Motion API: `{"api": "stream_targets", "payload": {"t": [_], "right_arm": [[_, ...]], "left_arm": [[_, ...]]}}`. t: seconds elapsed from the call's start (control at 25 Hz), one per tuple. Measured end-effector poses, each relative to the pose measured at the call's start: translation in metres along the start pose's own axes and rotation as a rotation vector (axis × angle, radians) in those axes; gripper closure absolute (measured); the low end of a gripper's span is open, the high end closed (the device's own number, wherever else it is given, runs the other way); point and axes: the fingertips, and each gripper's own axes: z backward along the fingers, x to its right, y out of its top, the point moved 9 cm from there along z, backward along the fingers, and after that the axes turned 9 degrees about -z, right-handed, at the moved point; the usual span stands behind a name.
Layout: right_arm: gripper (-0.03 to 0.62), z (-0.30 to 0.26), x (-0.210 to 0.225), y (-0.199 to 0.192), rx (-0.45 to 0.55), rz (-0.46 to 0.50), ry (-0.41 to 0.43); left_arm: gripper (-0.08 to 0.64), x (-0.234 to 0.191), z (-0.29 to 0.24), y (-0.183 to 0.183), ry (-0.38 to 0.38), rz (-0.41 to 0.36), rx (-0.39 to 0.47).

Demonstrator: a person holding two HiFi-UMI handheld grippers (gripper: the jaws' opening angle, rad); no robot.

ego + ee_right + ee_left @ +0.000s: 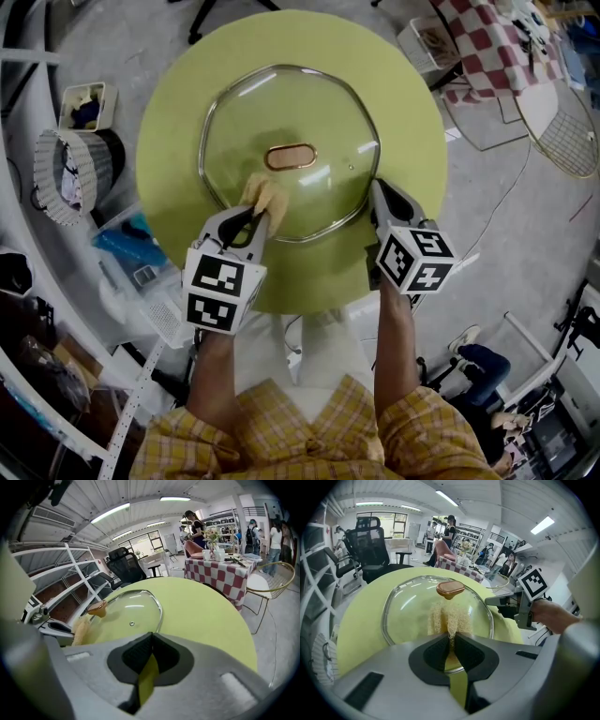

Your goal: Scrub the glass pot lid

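A glass pot lid (281, 112) with a metal rim and a copper-coloured knob (291, 156) lies flat on a round yellow-green table (412, 216). My left gripper (255, 217) is shut on a tan fibrous scrubber (265, 198), which rests on the glass just below the knob. In the left gripper view the scrubber (449, 616) fans out over the lid (408, 606) ahead of the closed jaws. My right gripper (380, 194) sits at the lid's right rim with its jaws shut and empty. The right gripper view has the lid (136, 609) to the left of that gripper (151, 641).
A checkered table (487, 37) and a wire chair (567, 122) stand at the far right. Bins and clutter (75, 159) crowd the left floor. An office chair (372, 548) stands behind the table, with people further back.
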Motion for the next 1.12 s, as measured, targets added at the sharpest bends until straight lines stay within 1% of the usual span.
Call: {"api": "stream_targets", "payload": {"t": [0.12,0.28,0.48,0.92,1.12], "right_arm": [[0.592,-0.001,0.000,0.000,0.000,-0.007,0.004],[0.592,-0.001,0.002,0.000,0.006,-0.031,0.012],[0.592,-0.001,0.000,0.000,0.004,-0.011,-0.001],[0.592,-0.001,-0.001,0.000,0.009,-0.016,0.004],[0.591,-0.002,-0.002,0.001,-0.001,0.007,-0.005]], "left_arm": [[0.526,-0.007,0.001,-0.001,0.018,0.008,0.010],[0.526,-0.013,0.003,0.000,0.031,0.001,0.000],[0.526,-0.019,0.004,-0.001,0.049,0.006,0.001],[0.526,-0.027,0.004,0.004,0.073,-0.003,-0.005],[0.526,-0.030,0.005,0.005,0.081,-0.002,-0.010]]}}
